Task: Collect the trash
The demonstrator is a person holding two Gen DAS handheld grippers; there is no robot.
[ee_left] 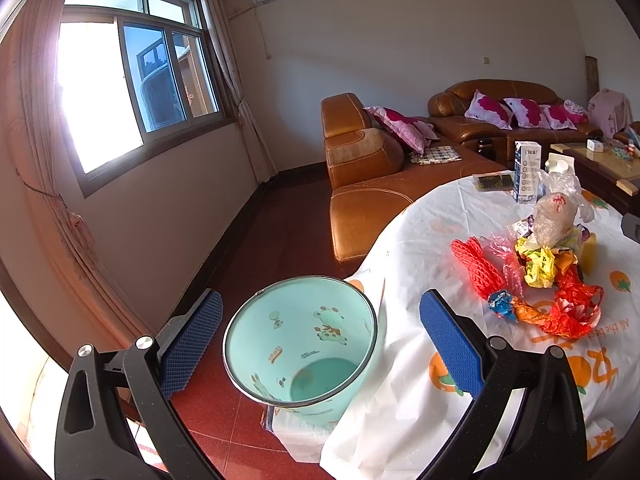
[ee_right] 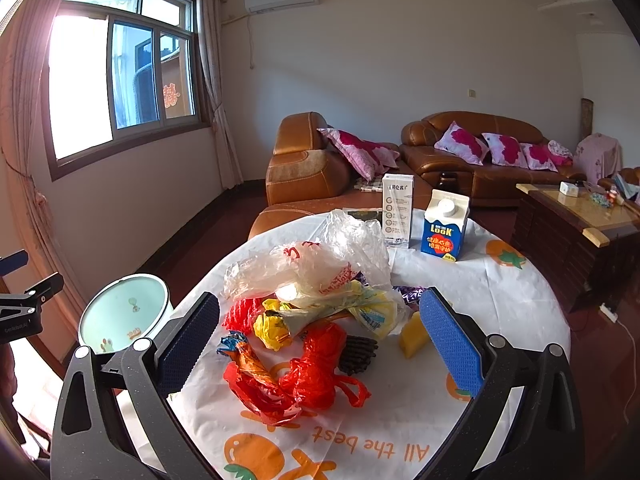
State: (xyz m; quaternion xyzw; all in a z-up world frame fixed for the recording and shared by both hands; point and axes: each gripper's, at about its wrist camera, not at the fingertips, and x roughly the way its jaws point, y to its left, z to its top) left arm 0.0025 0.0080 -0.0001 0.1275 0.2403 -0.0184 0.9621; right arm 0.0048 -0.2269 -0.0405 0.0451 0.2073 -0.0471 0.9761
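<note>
A pile of trash lies on the round table: red plastic bags [ee_right: 316, 372], a clear bag [ee_right: 316, 260], a yellow wrapper [ee_right: 272, 328], red netting [ee_left: 476, 268] and a blue foil wrapper [ee_left: 500, 304]. My right gripper [ee_right: 320, 340] hangs open just above the pile, its blue pads [ee_right: 452, 340] on either side of it. A mint-green bin [ee_left: 300, 340] stands on the floor by the table's left edge. My left gripper [ee_left: 320, 336] is open above the bin's mouth, holding nothing. The bin [ee_right: 124, 312] looks empty inside.
Two cartons [ee_right: 444, 226] and a dark packet stand at the far side of the white tablecloth [ee_right: 500, 300]. Brown leather sofas [ee_right: 304, 168] with pink cushions and a wooden coffee table [ee_right: 580, 232] lie beyond. Red tiled floor [ee_left: 260, 240] runs along the window wall.
</note>
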